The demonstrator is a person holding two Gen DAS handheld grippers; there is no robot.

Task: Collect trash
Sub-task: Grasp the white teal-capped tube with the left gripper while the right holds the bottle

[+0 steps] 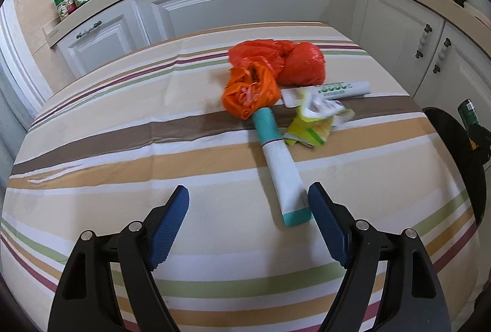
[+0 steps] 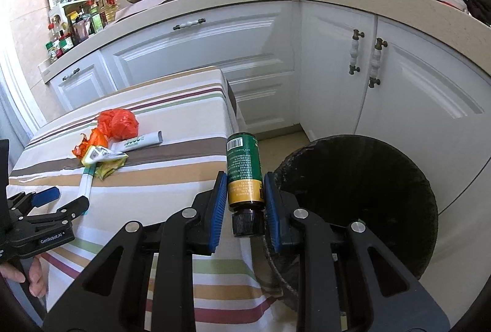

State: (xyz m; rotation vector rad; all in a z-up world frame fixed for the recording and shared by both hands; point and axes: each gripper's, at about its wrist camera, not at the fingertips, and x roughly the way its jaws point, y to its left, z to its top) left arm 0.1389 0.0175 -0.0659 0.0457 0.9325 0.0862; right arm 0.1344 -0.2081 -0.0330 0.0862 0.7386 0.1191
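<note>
My right gripper (image 2: 245, 194) is clamped on a small green bottle (image 2: 244, 172), its blue pads pressing the gold band of the label from both sides; the black cap points back toward my wrist and the base points away at twelve o'clock. From that wrist's view the black trash bin (image 2: 362, 194) sits on the floor at about three o'clock of the bottle, just beside the edge of the striped tablecloth (image 2: 172, 166), and the bottle hangs near the bin's rim rather than inside it. My left gripper (image 1: 248, 194) has its jaws standing wide apart with nothing pressed between them. It hovers low over the cloth, and the teal end of a white and teal tube (image 1: 280, 169) lies just inside its right finger; I cannot tell whether they touch. The tube runs away toward eleven o'clock, its far end tucked under a crumpled orange wrapper (image 1: 250, 92). Beyond that, at twelve o'clock, lies a knotted red plastic bag (image 1: 285, 62). At one o'clock of the tube there is a crushed yellow-green packet (image 1: 310, 129), and behind it a white tube with green print (image 1: 340, 89). White cabinets (image 1: 245, 9) stand past the table.
</note>
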